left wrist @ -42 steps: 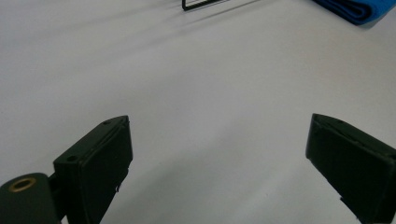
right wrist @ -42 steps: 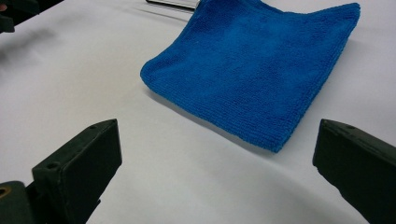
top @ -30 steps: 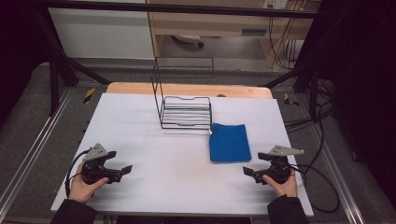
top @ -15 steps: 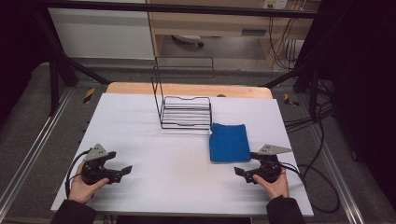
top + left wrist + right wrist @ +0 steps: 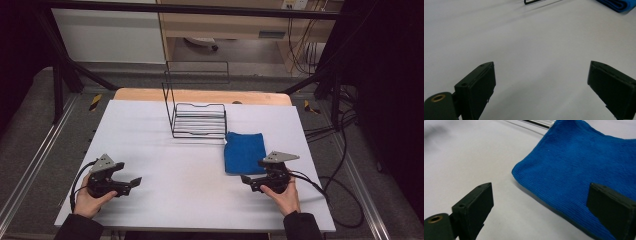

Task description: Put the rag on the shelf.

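Two pairs of fingers stand spread with nothing between them; those of the right gripper point(image 5: 251, 182) have just been closing a little, though they are wide apart still and grip nothing. In the right gripper view its fingers point(image 5: 475, 205) frame the near left corner of the folded blue cloth point(image 5: 584, 172), one over bare counter point(image 5: 461, 157) and the other over the cloth's near edge, neither pressing on it as far as I can tell. The left gripper point(image 5: 126, 183) rests near the left of the counter, its fingers point(image 5: 477, 88) open over plain white surface, well apart from the cloth. The cloth lies flat at the right of the counter, just beside the near right corner of the black wire rack point(image 5: 199, 120), which stands at the middle toward the far side. By my judgement the step in hand is the approach to the cloth. The next move calls for easing the right fingers forward and low so that one slides under the folded edge, then closing on all layers at that corner before lifting.
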`<state>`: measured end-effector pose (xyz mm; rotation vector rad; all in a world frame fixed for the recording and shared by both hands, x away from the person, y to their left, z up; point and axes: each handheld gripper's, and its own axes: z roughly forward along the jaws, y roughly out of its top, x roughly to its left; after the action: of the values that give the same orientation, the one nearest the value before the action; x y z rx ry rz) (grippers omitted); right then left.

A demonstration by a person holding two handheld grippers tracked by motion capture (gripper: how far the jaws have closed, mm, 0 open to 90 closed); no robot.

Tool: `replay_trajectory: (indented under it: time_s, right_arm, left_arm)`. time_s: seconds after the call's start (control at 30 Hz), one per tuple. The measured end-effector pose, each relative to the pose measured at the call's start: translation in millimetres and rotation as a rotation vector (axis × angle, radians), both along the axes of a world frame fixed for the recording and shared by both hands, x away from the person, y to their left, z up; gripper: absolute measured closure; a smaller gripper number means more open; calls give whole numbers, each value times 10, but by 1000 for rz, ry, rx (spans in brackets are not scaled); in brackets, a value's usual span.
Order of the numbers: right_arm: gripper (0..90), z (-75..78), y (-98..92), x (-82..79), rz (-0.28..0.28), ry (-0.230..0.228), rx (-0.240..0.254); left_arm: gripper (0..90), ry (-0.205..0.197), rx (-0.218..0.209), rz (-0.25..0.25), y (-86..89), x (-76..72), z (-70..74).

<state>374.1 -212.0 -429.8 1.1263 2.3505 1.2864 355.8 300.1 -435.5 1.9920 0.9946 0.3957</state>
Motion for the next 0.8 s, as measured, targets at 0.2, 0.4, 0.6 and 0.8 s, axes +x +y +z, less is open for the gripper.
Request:
replay_trajectory:
  time_s: [0.2, 0.4, 0.6, 0.8]
  right_arm:
    - [227, 11, 213, 43, 54, -18, -32]
    - [408, -35, 431, 118, 82, -19, -102]
    - [559, -75, 536, 219, 93, -24, -126]
    - [635, -148, 652, 289, 116, -28, -173]
  left_arm:
    - [83, 0, 1, 2, 2, -1, 0]
    - [86, -1, 3, 3, 3, -1, 0]
    - [88, 1, 3, 7, 16, 2, 0]
    - [92, 0, 3, 8, 8, 5, -3]
